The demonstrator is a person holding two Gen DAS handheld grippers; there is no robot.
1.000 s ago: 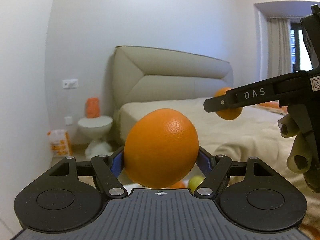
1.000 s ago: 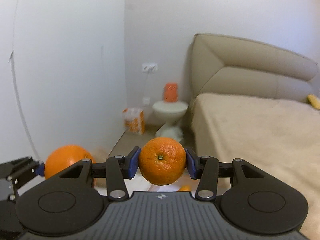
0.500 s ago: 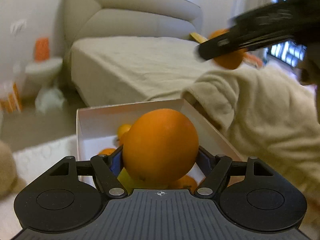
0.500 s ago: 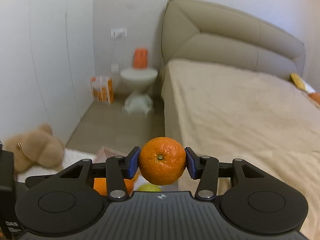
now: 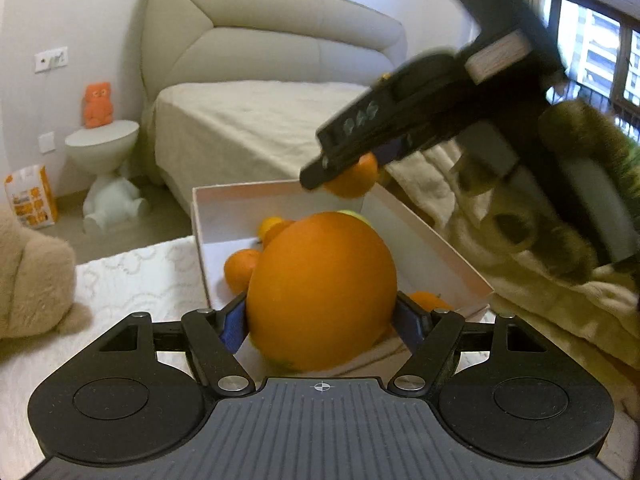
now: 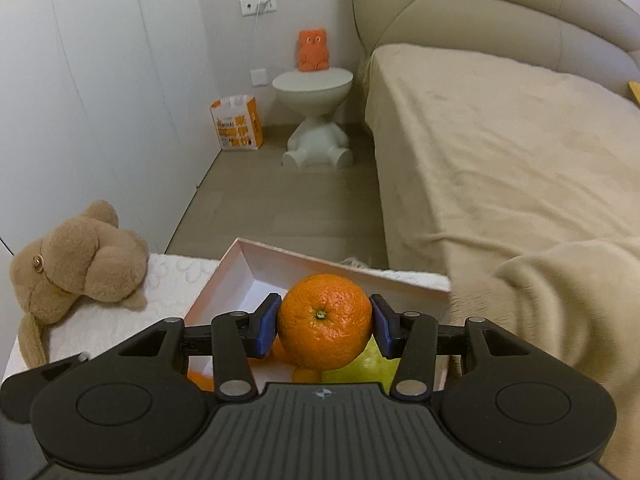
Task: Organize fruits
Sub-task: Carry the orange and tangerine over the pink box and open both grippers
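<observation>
My left gripper (image 5: 320, 320) is shut on a large orange (image 5: 320, 292), held just above the near end of a white box (image 5: 218, 216). Inside that box lie small oranges (image 5: 240, 268) and a yellow-green fruit (image 5: 354, 214). My right gripper (image 6: 325, 322) is shut on a tangerine (image 6: 325, 322), stem toward the camera, over the same white box (image 6: 240, 280). Under the tangerine lie a green fruit (image 6: 372, 368) and orange fruits (image 6: 306, 374). In the left wrist view the right gripper (image 5: 352, 172) hangs over the box's far right edge, its tangerine (image 5: 352, 180) partly hidden by the finger.
The box sits on a white textured mat (image 6: 176, 284) beside a bed (image 6: 500, 140) with a beige blanket (image 5: 520, 264). A brown plush toy (image 6: 76, 268) lies left of the box. Farther off stand a white side table (image 6: 312, 88), an orange figure (image 6: 313, 50) and a paper bag (image 6: 237, 122).
Both grippers have come down and tilted toward the floor, each still holding its fruit. The white box, unseen a second ago, now lies right under both.
</observation>
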